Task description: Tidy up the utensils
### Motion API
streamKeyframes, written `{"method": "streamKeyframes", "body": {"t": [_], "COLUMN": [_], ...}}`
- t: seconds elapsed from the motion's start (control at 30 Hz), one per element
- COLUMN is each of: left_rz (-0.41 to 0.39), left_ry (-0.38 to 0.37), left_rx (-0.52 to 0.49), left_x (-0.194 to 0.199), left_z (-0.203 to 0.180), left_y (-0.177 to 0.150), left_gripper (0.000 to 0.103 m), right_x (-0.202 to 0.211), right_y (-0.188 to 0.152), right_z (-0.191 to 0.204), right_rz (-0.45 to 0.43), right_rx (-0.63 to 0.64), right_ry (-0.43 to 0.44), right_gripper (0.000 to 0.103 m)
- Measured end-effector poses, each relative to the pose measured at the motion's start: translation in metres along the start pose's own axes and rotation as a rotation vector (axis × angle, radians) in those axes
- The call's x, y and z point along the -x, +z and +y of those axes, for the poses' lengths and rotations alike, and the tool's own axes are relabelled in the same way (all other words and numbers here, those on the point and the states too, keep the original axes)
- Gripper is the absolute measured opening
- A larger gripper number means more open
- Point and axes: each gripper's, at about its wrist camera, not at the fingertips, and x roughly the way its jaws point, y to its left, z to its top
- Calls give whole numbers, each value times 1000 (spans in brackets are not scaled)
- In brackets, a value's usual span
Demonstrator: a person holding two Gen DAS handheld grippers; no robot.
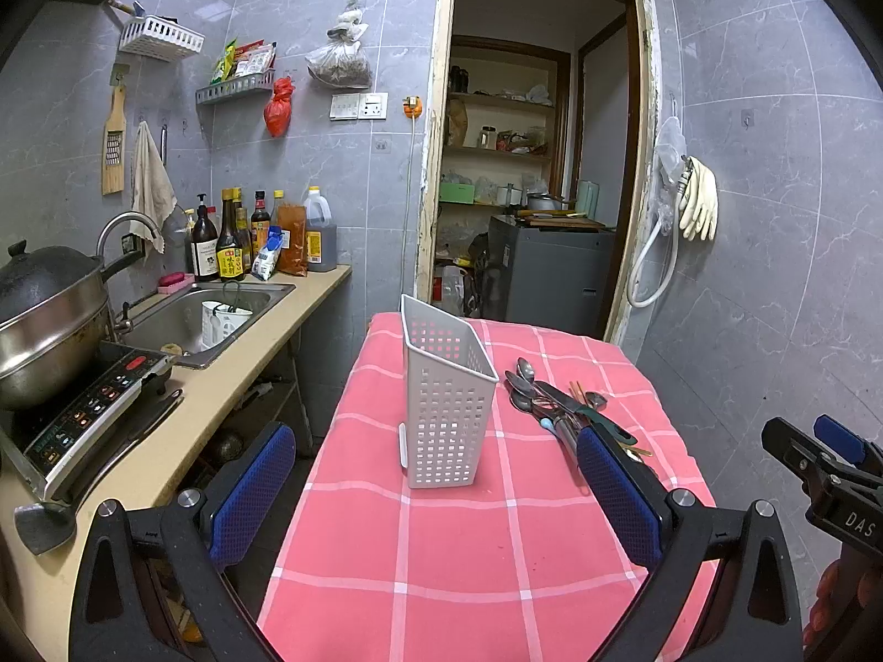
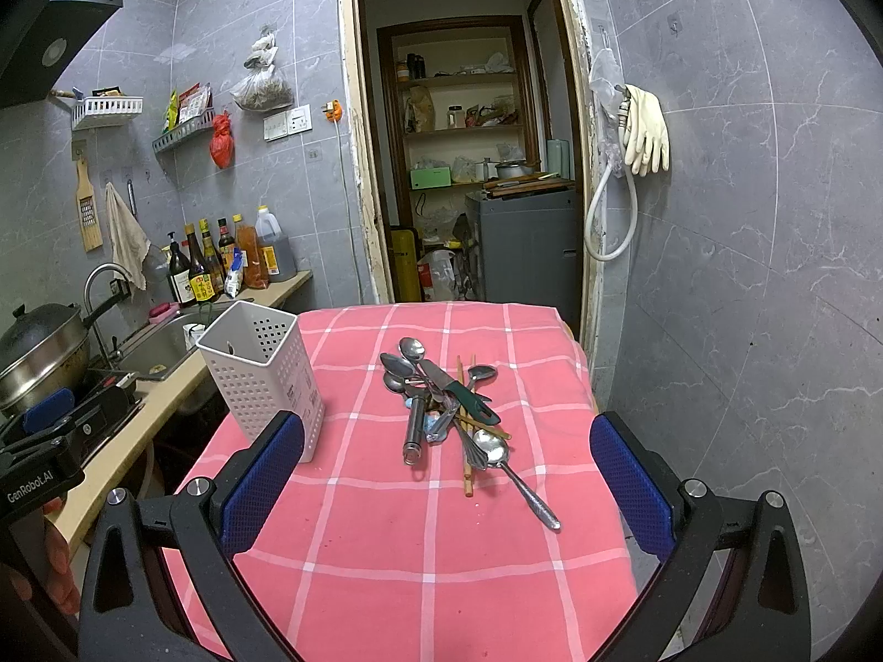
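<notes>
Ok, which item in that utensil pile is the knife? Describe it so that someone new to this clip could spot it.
Start at the table with the pink checked cloth. To the right of the white perforated holder lies the utensil pile. The knife lies diagonally across the pile's middle: it alone has a dark green handle and a flat pointed blade, while its neighbours are steel spoons and wooden chopsticks.

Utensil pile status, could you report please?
Both claws open, empty: left claw, right claw. Utensil pile untouched beside white holder. Nothing in the way.
</notes>
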Motion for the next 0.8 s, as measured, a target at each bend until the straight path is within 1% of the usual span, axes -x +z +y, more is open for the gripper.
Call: {"method": "streamKeyframes", "body": {"t": [0.57,0.7,0.8], "left_rz": [7,22,39], "left_ry": [-7,-49,-101], "left_rx": [-4,-24,-52], "left_x": [-2,-9,-28], "left_z": [-1,8,1], "left_y": [2,-5,2], "left_gripper": [103,103,103], "right_x": [-3,-15,-27], "right_y": [2,0,1], "right_z": [-4,-9,-16], "right_rz": [14,46,82], "right_rx": [-8,-24,-46], "right_ry": [0,-4,-8], "right_gripper": [102,102,102]}}
